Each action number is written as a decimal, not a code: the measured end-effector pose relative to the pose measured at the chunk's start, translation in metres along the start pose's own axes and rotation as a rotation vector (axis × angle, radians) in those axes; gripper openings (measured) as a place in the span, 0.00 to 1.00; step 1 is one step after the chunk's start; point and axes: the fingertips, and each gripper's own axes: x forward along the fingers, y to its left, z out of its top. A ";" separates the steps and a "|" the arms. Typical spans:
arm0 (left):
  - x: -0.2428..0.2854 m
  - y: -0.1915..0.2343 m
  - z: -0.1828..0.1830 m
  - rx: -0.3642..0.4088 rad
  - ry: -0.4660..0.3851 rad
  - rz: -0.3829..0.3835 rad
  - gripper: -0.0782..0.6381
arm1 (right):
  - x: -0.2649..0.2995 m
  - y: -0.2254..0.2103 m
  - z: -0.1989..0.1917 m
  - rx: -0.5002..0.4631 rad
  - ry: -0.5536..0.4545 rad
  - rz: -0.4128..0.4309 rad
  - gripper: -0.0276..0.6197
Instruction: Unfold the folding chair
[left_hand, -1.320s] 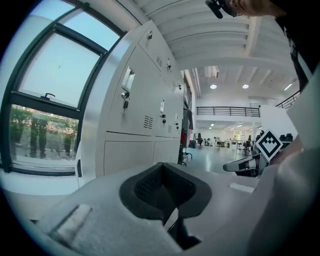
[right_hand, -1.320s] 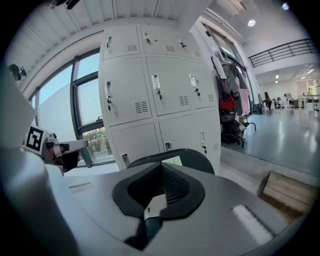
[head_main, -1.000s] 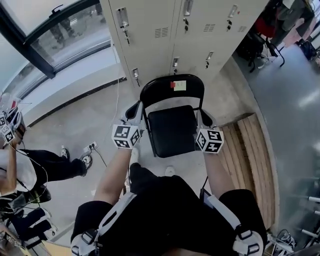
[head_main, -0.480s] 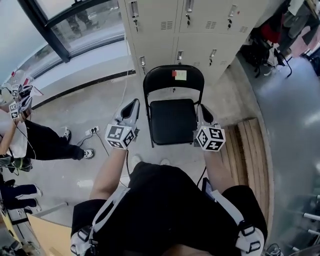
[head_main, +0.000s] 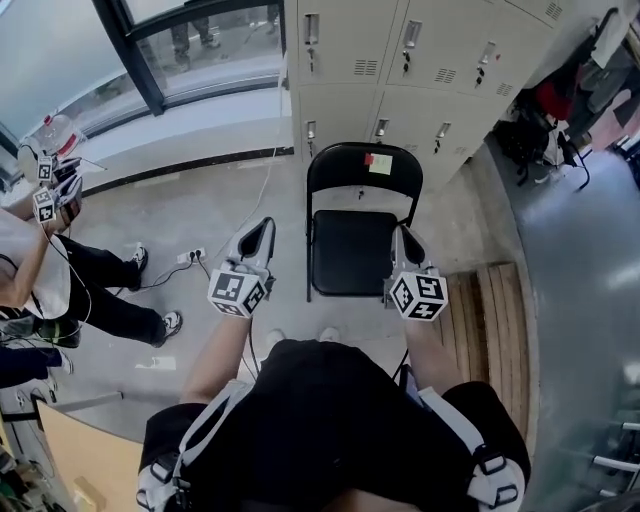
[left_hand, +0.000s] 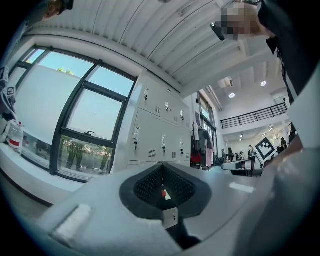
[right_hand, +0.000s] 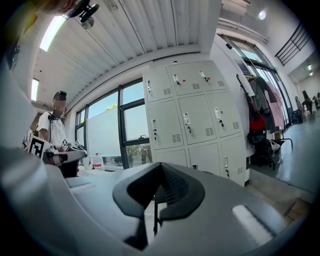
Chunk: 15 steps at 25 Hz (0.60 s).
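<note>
**Head view**
- Chair (head_main: 356, 240): black, stands open in front of lockers (head_main: 400, 70), seat flat, legs on floor, note (head_main: 378, 163) on backrest.
- Left gripper (head_main: 260, 228), right gripper (head_main: 406, 238): hugged seat edges a second ago, now pulled back toward person; left well clear, right just beside seat edge.
- Judgement: unfolding looks finished, hands retreating.

**Left gripper view**
- Left gripper (left_hand: 162, 187): jaws clenched, nothing between; note (left_hand: 165, 194) visible past tips.

**Right gripper view**
- Right gripper (right_hand: 159, 192): jaws pressed together, empty; thin chair (right_hand: 154, 220) leg beyond.
</note>
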 end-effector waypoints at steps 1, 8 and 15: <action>-0.003 0.003 0.001 -0.002 0.002 0.000 0.11 | 0.001 0.005 0.002 -0.002 -0.004 0.002 0.05; -0.011 0.014 0.003 -0.011 0.000 -0.015 0.11 | -0.004 0.032 0.011 -0.004 -0.027 -0.012 0.05; -0.014 0.024 0.008 -0.017 -0.013 -0.004 0.11 | -0.011 0.033 0.003 0.021 -0.025 -0.063 0.05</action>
